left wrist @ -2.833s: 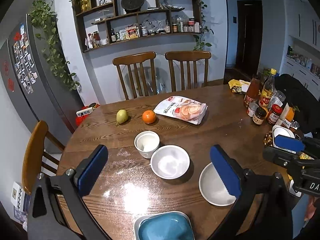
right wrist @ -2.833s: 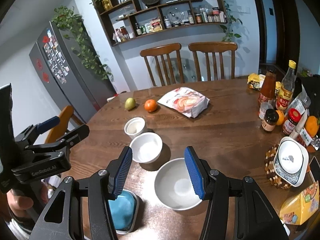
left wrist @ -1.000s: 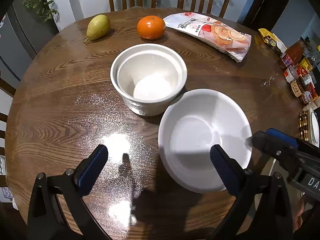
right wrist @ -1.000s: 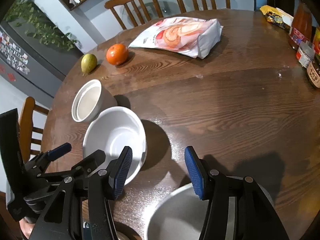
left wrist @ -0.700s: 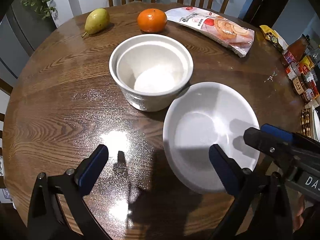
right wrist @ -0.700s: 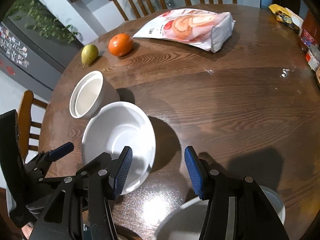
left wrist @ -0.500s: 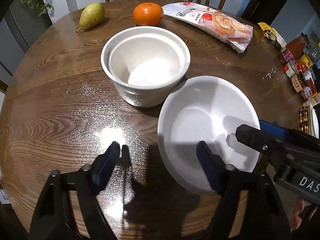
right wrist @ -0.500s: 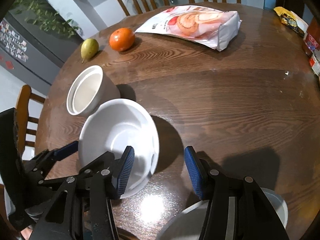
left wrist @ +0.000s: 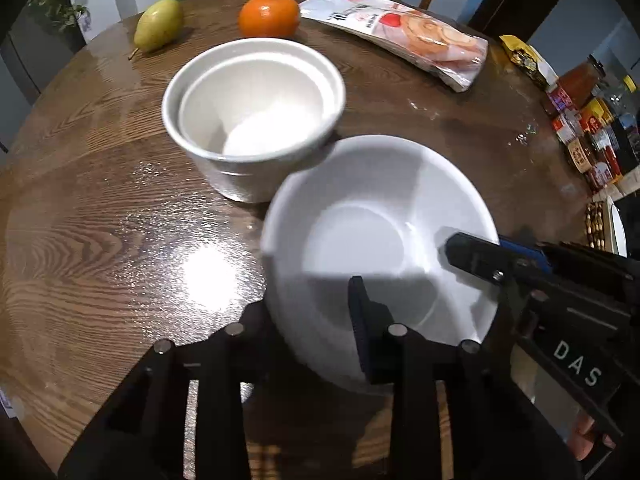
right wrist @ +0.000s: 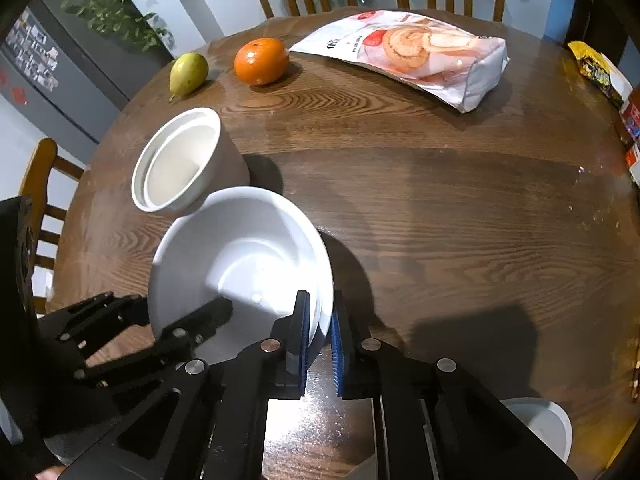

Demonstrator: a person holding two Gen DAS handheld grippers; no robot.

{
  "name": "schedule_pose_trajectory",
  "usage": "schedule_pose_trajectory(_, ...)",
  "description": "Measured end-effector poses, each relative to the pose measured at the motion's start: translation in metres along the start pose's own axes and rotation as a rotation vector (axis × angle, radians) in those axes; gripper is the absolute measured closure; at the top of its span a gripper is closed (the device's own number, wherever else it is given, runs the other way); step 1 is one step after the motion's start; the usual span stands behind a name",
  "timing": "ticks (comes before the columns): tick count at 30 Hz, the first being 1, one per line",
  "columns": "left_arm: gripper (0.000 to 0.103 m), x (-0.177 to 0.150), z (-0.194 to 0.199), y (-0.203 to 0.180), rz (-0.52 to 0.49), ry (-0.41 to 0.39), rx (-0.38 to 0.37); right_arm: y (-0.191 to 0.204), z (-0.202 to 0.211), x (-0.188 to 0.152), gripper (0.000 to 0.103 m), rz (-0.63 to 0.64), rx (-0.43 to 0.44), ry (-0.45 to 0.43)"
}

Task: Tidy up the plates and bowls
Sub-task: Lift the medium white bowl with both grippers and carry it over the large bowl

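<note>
Right wrist view: the right gripper (right wrist: 320, 338) has just been closing, and its blue-padded fingers (right wrist: 300, 332) now pinch the near rim of the wide white bowl (right wrist: 240, 264), one finger inside the rim and one outside. The left gripper (left wrist: 312, 344) has just been closing too; one of its fingers (left wrist: 364, 328) lies inside the same bowl and the other outside the wall, clamping the near-left rim. The bowl looks tilted, with its far edge just beside the deep white bowl (right wrist: 180, 160), which has a second bowl nested inside it. Beyond the fingers on the wooden desk (right wrist: 440, 208) lie a pear (right wrist: 188, 72), an orange (right wrist: 260, 60) and a snack bag (right wrist: 412, 52). To the right of the right fingers, the edge of another white dish (right wrist: 544, 424) shows.
</note>
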State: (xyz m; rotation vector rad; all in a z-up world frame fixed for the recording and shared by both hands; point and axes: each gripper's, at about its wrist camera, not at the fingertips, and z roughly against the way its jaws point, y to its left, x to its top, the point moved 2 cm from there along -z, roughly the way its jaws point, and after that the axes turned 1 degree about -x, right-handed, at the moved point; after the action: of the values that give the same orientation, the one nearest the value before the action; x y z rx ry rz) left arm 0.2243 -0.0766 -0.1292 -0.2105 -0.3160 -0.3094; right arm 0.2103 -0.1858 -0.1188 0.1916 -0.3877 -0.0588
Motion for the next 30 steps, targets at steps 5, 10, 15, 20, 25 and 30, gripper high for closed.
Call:
schedule_pose_trajectory(5, 0.080, -0.001, 0.012, -0.006, -0.019, -0.041, 0.003, 0.001, 0.016, -0.004, 0.093, -0.003, 0.004, -0.049)
schedule_pose_trajectory(10, 0.082, -0.007, 0.040, -0.015, -0.045, -0.100, -0.014, 0.001, 0.050, -0.011, 0.093, -0.010, 0.014, -0.122)
schedule_pose_trajectory(15, 0.082, -0.019, 0.064, -0.033, -0.091, -0.147, -0.020, -0.001, 0.088, -0.028, 0.093, -0.017, 0.008, -0.193)
schedule_pose_trajectory(20, 0.082, -0.035, 0.082, -0.055, -0.135, -0.172, -0.028, -0.010, 0.113, -0.051, 0.093, -0.042, 0.009, -0.224)
schedule_pose_trajectory(25, 0.082, -0.053, 0.090, -0.078, -0.177, -0.172, -0.030, -0.022, 0.130, -0.071, 0.093, -0.061, -0.005, -0.251)
schedule_pose_trajectory(30, 0.082, -0.065, 0.089, -0.104, -0.210, -0.162, -0.047, -0.044, 0.141, -0.091, 0.093, -0.101, -0.011, -0.253)
